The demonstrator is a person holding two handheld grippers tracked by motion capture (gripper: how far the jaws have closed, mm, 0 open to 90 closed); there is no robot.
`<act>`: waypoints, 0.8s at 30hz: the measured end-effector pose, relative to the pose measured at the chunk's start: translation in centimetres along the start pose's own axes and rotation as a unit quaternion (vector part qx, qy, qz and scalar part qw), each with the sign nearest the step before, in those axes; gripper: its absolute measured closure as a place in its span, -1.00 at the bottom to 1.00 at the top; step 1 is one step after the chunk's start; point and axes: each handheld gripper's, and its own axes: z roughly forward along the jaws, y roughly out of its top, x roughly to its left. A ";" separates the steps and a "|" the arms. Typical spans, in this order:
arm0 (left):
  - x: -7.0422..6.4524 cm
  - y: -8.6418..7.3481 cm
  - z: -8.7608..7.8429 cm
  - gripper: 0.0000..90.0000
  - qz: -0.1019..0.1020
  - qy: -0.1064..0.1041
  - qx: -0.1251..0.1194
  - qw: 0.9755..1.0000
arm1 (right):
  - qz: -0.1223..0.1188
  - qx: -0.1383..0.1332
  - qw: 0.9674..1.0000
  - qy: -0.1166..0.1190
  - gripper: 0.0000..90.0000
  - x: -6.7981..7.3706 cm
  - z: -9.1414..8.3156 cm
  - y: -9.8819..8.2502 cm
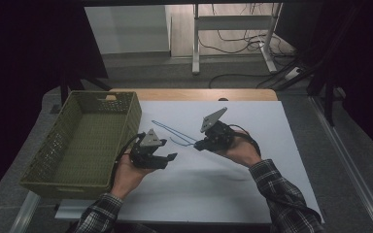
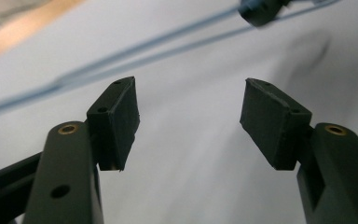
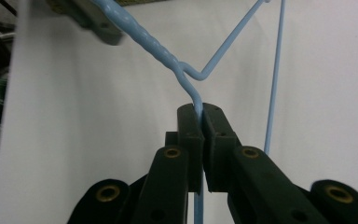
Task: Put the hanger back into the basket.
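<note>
A light blue wire hanger [image 1: 167,130] hangs just above the white board [image 1: 233,174] near its middle. My right gripper [image 1: 197,144] is shut on it. In the right gripper view the jaws [image 3: 201,116] pinch the wire just below the twisted neck of the hanger [image 3: 154,44]. My left gripper [image 1: 171,156] is held beside the basket's near right corner, a short way left of the hanger. It stands open with nothing between its pads [image 2: 189,121]. The hanger's wires [image 2: 135,53] run blurred across the top of the left gripper view.
A green woven basket [image 1: 85,141] with nothing in it stands at the left, partly off the board. The wooden table edge [image 1: 194,94] runs along the back. Behind it are desk legs and cables [image 1: 233,46] on the floor.
</note>
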 end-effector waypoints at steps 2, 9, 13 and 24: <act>0.3 0.8 0.1 -0.20 0.005 -0.001 -0.005 1.000 | 0.001 -0.002 1.000 0.007 0.92 0.2 -0.5 0.0; 0.9 2.2 1.4 -0.28 0.055 -0.015 0.015 0.998 | 0.009 -0.004 0.999 0.035 0.92 0.5 -1.2 -0.2; 0.6 2.2 2.2 -0.28 0.075 -0.016 0.019 0.997 | 0.010 -0.006 0.999 0.050 0.92 0.5 -1.2 -0.3; 0.3 2.3 2.5 0.18 0.096 -0.024 0.023 0.995 | 0.004 -0.015 0.997 0.075 0.92 0.6 -1.4 -0.2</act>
